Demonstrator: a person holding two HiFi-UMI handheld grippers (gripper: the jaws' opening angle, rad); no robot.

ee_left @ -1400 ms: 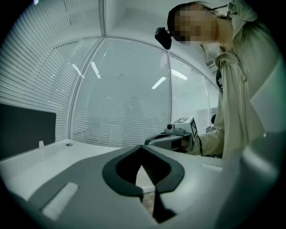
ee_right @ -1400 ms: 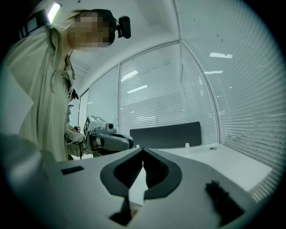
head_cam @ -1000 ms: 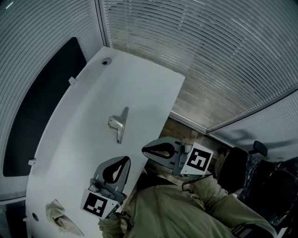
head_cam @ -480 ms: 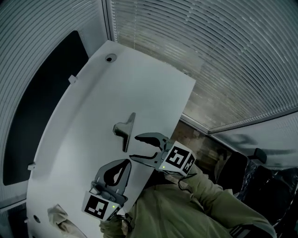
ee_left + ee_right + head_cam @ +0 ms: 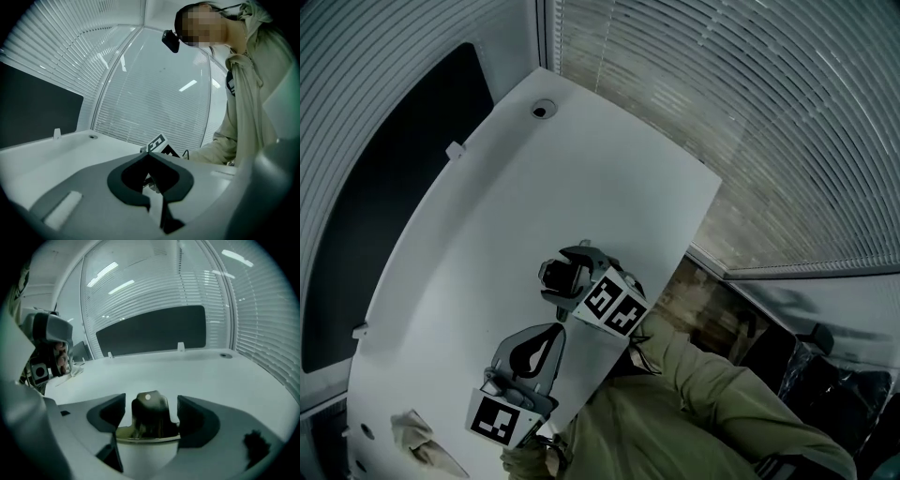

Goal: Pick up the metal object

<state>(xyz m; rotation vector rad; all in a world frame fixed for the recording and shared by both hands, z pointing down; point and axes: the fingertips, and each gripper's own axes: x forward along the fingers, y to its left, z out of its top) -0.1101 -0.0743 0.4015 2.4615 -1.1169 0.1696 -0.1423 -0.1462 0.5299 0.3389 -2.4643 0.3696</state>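
Grasp stage of the pick-up, to judge by the pose. Right gripper (image 5: 151, 405) lowered onto the white table (image 5: 487, 234), jaws opening wide, with the small dull-grey metal bracket (image 5: 150, 420) between them. Flanked on both sides, pads clear of it, not yet gripped.

Next, probably: closing squarely on the bracket's upright holed tab, then lifting straight up. Likely a hard, smooth piece, so prone to slipping or tipping if caught off-centre.

Left gripper (image 5: 551, 330) parked just behind and beside the right one, lying on the table, jaws closed together on nothing.

Ahead of the right gripper, a long stretch of bare tabletop up to a small round hole (image 5: 226, 355), with a dark panel (image 5: 150, 329) beyond the far edge. Table edge close behind the right gripper, by the person's sleeve (image 5: 694, 375) — little room to draw back low. Crumpled pale cloth (image 5: 414, 436) behind the left gripper, well apart from the bracket.
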